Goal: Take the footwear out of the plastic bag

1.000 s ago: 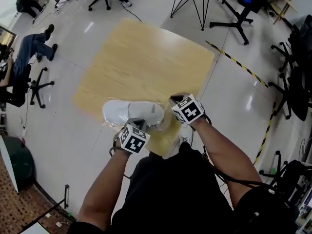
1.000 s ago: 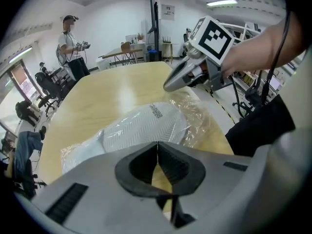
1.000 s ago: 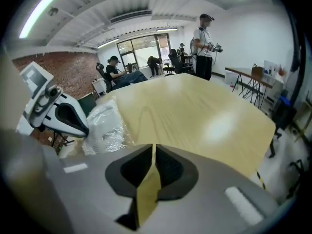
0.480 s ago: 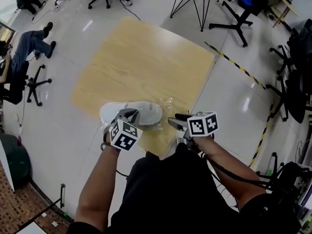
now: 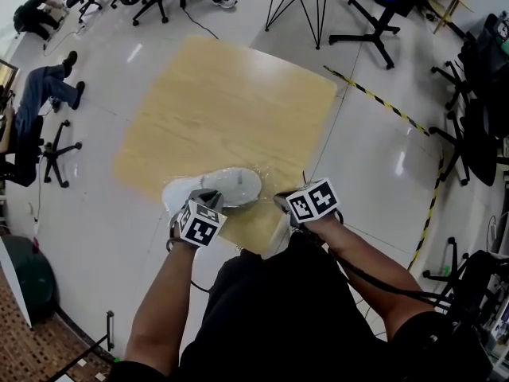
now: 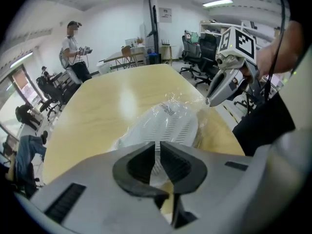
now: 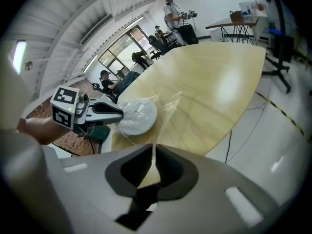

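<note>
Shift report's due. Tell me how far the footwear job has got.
Done: nothing; the footwear lies bagged on the table. In hand: right gripper, jaws just closed, pinches the plastic bag edge; left gripper, jaws just eased slightly, nips the heel. Remaining: pulling it out.

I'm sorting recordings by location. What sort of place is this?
Probably a shared office or lab workspace, not a home: wheeled office chairs, yellow-black hazard tape on a glossy floor, and a person standing near desks in the background.
</note>
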Action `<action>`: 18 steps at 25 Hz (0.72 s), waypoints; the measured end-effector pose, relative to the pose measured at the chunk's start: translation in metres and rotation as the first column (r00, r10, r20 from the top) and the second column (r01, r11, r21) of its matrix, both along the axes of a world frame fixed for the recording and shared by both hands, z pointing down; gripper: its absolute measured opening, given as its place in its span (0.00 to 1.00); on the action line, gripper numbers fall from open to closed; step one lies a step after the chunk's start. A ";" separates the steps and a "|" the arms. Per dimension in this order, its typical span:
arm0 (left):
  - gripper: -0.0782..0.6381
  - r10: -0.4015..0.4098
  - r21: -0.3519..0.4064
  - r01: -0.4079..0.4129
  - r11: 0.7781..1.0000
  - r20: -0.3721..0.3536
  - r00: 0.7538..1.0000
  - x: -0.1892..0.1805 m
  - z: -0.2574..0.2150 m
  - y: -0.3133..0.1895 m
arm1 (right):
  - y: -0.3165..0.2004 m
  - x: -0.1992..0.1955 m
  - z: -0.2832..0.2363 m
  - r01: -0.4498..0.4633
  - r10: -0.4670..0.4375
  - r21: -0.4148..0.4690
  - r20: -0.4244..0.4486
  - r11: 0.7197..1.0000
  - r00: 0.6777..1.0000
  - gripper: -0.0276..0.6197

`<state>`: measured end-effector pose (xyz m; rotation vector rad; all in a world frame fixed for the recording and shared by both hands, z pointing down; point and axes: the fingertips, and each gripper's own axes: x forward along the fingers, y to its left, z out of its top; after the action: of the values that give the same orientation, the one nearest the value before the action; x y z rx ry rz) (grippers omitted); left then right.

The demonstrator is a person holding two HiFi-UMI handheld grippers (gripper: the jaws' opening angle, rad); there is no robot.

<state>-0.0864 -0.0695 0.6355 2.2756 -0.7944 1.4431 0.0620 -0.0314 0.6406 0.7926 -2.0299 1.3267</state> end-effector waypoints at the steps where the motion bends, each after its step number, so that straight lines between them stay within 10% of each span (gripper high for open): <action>1: 0.16 -0.030 -0.008 0.029 1.000 -0.013 0.999 0.001 0.000 0.003 | 0.000 0.008 0.003 -0.007 0.006 -0.013 -0.014 1.000 1.000 0.09; 4: 0.16 -0.139 -0.041 0.137 0.990 -0.076 0.987 0.007 -0.002 0.014 | -0.001 0.039 0.006 -0.096 0.094 -0.039 -0.046 0.995 0.995 0.18; 7: 0.15 -0.243 -0.076 0.235 0.969 -0.126 0.962 0.006 -0.003 0.020 | -0.021 0.062 -0.016 -0.125 0.140 0.123 -0.126 0.985 0.982 0.05; 11: 0.15 -0.247 -0.070 0.239 0.968 -0.128 0.961 0.002 -0.004 0.021 | -0.042 0.016 -0.042 0.093 -0.051 0.317 -0.138 0.944 0.989 0.05; 18: 0.12 -0.222 -0.021 0.222 0.975 -0.171 0.960 0.005 -0.018 0.018 | -0.029 -0.032 -0.001 0.360 -0.299 0.262 -0.243 0.896 0.923 0.08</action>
<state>-0.0816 -0.0511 0.6180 2.1922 -0.9575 1.1308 0.0299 -0.0603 0.6393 0.6383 -2.1161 0.7272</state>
